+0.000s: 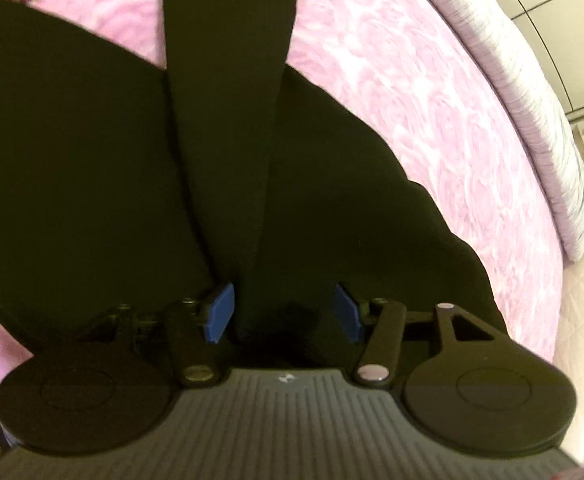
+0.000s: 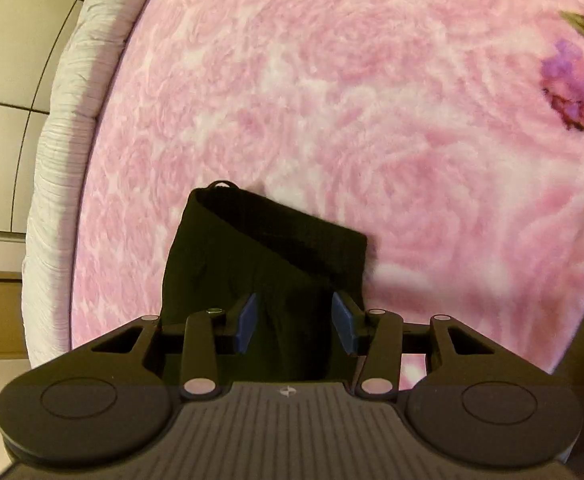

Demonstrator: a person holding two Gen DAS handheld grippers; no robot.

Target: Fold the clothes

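A pink rose-patterned blanket (image 2: 371, 120) covers the bed, with a ribbed white quilt (image 1: 531, 80) along its edge. On the blanket lies a black garment (image 1: 72, 160), plain and dark. In the left wrist view a long narrow strip of it runs straight away from the left gripper (image 1: 284, 314). The blue fingers (image 1: 220, 312) stand apart with cloth between them, not pinched. The right gripper (image 2: 293, 322) likewise stands spread over a cuffed end.
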